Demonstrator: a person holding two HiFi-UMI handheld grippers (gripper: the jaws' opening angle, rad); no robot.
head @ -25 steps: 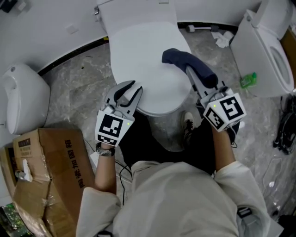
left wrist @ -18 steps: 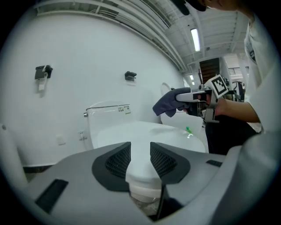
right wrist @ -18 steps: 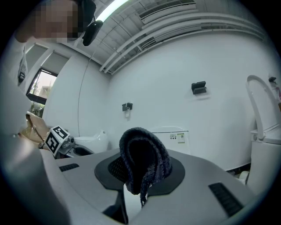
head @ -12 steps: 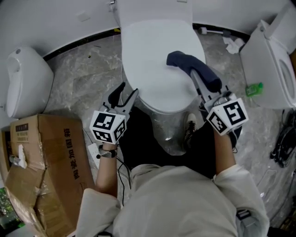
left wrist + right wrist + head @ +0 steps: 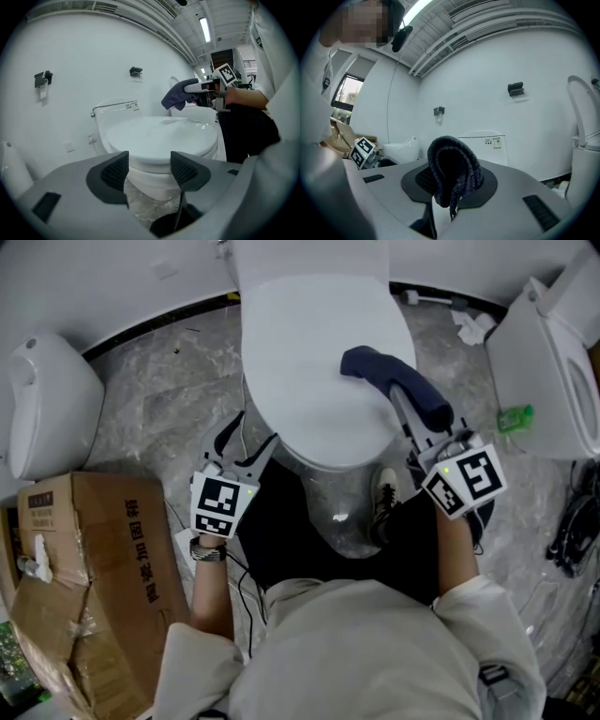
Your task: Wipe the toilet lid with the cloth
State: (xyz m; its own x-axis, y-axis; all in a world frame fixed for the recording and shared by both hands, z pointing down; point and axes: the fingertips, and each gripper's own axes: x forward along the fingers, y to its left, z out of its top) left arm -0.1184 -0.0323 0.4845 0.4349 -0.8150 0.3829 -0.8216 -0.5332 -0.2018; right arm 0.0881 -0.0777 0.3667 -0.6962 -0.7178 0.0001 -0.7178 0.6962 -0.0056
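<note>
Two claws, right claw (image 5: 451,183) clamping cloth (image 5: 454,161), left claw (image 5: 149,171) just opening, empty, box (image 5: 103,559) only overhead

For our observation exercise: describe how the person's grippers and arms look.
The left gripper and right gripper are grey with dark ribbed pads. Each carries a white cube printed with black square markers. A black cable trails below the left one. The left wrist wears a dark band; the sleeves are pale.

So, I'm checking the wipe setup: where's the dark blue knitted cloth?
In the head view, the dark blue knitted cloth is clamped in the right gripper, over the right side of the white toilet lid.
</note>
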